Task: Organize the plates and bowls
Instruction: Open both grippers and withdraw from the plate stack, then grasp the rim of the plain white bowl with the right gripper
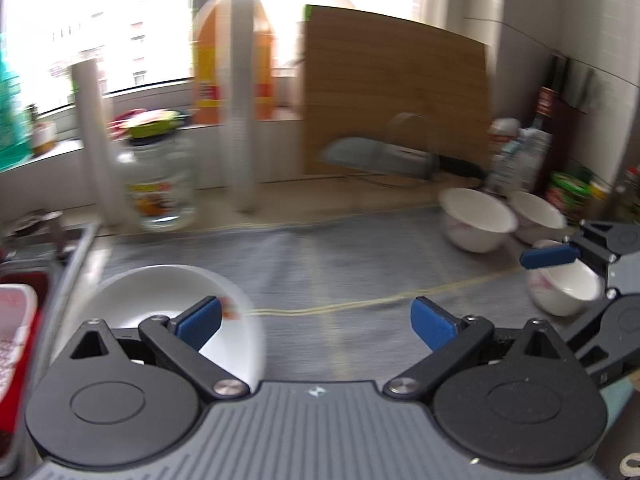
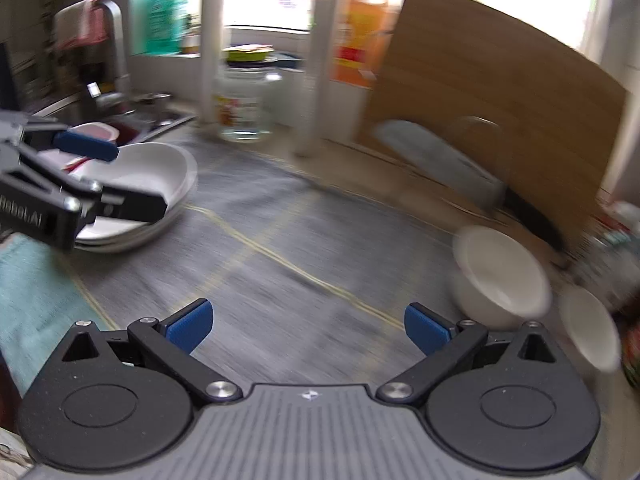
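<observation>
Here we see a kitchen counter covered by a grey woven mat [image 1: 340, 264] crossed by thin yellow lines, with a bright window behind it and white tiled wall to the right. A wooden cutting board [image 1: 396, 96] leans upright against the sill, a cleaver with a grey blade [image 1: 380, 156] lying at its foot. Beside it stand a large orange-liquid bottle [image 1: 234, 56], a clear glass jar with a printed label [image 1: 164, 192] and two white upright tubes, one tall [image 1: 242, 104] and one shorter [image 1: 96, 144]. A steel sink [image 2: 132, 120] lies at the left end of the counter, with a bent steel faucet [image 2: 114, 40] above it.

We count three small white bowls at the right of the mat in the left wrist view: one tilted bowl [image 1: 478, 220] near the board, a second [image 1: 536, 216] just behind it, and a third [image 1: 564, 288] nearer us. At the left sits a stack of white shallow plates [image 2: 148, 192]; the blur keeps us from counting them exactly.

Our left gripper [image 1: 316, 326] has its blue pads spread wide apart with nothing between them, its left finger over the plate stack. Our right gripper [image 2: 308, 326] is likewise spread and holds nothing, hanging above the bare mat, with the tilted bowl near its right finger. Both views are smeared by motion.
</observation>
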The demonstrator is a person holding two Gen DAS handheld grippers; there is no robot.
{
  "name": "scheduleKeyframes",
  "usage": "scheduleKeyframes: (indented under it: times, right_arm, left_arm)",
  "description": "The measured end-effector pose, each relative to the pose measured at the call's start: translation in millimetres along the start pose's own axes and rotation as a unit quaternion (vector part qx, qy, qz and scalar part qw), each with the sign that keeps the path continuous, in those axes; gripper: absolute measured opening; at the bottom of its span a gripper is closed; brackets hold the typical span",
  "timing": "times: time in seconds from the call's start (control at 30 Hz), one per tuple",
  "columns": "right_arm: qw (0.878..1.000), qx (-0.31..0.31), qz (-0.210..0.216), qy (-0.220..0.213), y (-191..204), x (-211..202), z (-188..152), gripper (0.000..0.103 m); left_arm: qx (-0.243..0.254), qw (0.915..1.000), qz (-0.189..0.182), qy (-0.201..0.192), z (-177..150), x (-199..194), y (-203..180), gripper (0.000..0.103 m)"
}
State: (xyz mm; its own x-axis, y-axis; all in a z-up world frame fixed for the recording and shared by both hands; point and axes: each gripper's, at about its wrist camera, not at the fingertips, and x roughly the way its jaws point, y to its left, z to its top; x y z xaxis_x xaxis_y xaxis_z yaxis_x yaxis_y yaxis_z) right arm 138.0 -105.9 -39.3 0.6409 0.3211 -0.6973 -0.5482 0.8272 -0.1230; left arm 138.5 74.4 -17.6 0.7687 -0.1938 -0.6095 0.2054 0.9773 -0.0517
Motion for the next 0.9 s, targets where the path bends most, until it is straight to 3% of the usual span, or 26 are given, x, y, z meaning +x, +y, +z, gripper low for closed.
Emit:
scheduleKeyframes:
  times: [0.23,0.43,0.77,0.9]
  right_arm:
    - [0.996,0.067,-0.052,0.002,-64.3,-34.8,-43.6,0.103]
    - [0.99,0.122,-0.068,0.01,-116.0,-46.4,-74.5,0.103]
    - [0.983,0.176,-0.048,0.02,-176.1,-38.2,-100.9,0.103]
    - [0.981,0.192,-0.028,0.021,-192.1,-30.5,-102.6,0.103]
  left_arm:
    - [0.049,0.996,-0.074,0.01,-1.8,24.3,-79.8,0.1]
    - [0.106,0.9864,-0.121,0.031,-9.1,49.4,-141.1,0.1]
    - [0.165,0.9743,-0.147,0.042,-16.3,90.8,-204.8,0.099]
    - [0.173,0.9714,-0.156,0.049,-16.8,104.4,-221.3,0.092]
